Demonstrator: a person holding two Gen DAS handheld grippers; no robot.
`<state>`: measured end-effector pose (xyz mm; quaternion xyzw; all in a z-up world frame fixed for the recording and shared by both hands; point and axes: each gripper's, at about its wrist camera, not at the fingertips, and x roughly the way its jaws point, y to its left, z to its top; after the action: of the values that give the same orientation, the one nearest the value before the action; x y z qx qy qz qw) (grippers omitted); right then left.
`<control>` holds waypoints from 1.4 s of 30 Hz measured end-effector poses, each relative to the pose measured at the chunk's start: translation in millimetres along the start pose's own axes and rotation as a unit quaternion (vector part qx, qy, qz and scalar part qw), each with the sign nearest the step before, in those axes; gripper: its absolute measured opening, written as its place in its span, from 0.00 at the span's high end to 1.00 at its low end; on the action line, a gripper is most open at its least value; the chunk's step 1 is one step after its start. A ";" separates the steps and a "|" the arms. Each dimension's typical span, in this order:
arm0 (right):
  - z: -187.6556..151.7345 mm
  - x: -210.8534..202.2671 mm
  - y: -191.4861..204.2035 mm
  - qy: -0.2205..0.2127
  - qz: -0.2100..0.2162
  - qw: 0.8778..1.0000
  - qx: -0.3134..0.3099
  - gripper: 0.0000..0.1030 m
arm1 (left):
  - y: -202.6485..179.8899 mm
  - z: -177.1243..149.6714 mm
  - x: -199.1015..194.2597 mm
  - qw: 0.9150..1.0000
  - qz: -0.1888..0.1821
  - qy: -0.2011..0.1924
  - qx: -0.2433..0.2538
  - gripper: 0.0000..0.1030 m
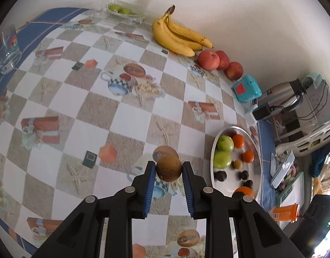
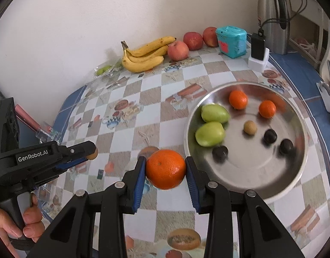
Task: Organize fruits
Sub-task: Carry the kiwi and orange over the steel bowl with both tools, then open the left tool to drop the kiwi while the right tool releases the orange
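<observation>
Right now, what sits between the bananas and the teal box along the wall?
Three red apples in a row fill the stretch between the bananas and the teal box; both wrist views show it.

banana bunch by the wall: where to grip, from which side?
Grip the bananas across the thick middle of the bunch, coming down from above on the table side. It lies flat with the wall close behind and an apple near its tips, so rear and tip-end approaches look cramped. The stem end is narrow and would likely pivot.

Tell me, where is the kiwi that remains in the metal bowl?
In the right wrist view, the kiwi lies mid-bowl, between the green fruits and dark plums.
</observation>
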<state>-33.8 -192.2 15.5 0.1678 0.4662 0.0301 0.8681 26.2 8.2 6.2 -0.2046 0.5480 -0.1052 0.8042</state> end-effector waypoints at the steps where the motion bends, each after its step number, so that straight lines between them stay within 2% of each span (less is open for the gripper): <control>1: -1.3 -0.4 -2.0 0.000 -0.001 1.000 0.002 0.63 | -1.1 -1.8 2.6 1.000 -0.001 0.003 0.002 0.74; 10: 4.7 3.1 -23.0 -0.002 -0.011 0.999 0.032 0.63 | -27.1 -3.7 19.3 0.999 -0.011 0.012 0.035 0.74; 15: 10.1 2.4 -40.4 -0.004 -0.053 0.997 0.050 0.63 | -53.4 -9.7 31.8 0.997 -0.021 0.021 0.067 0.74; 22: 11.0 3.4 -73.2 0.010 -0.082 0.992 0.093 0.63 | -88.0 -22.8 54.3 0.992 -0.043 0.042 0.113 0.73; 36: 6.7 14.0 -97.8 0.053 -0.110 0.987 0.100 0.63 | -111.2 -35.9 84.5 0.988 -0.054 0.079 0.123 0.73; 42: 2.8 17.5 -99.6 0.068 -0.116 0.987 0.093 0.63 | -111.9 -39.9 97.5 0.988 -0.053 0.099 0.110 0.73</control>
<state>-32.0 -283.1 -28.8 0.1901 0.5415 -0.1027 0.8125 32.2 -138.7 -38.4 -0.1319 0.5982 -0.2266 0.7573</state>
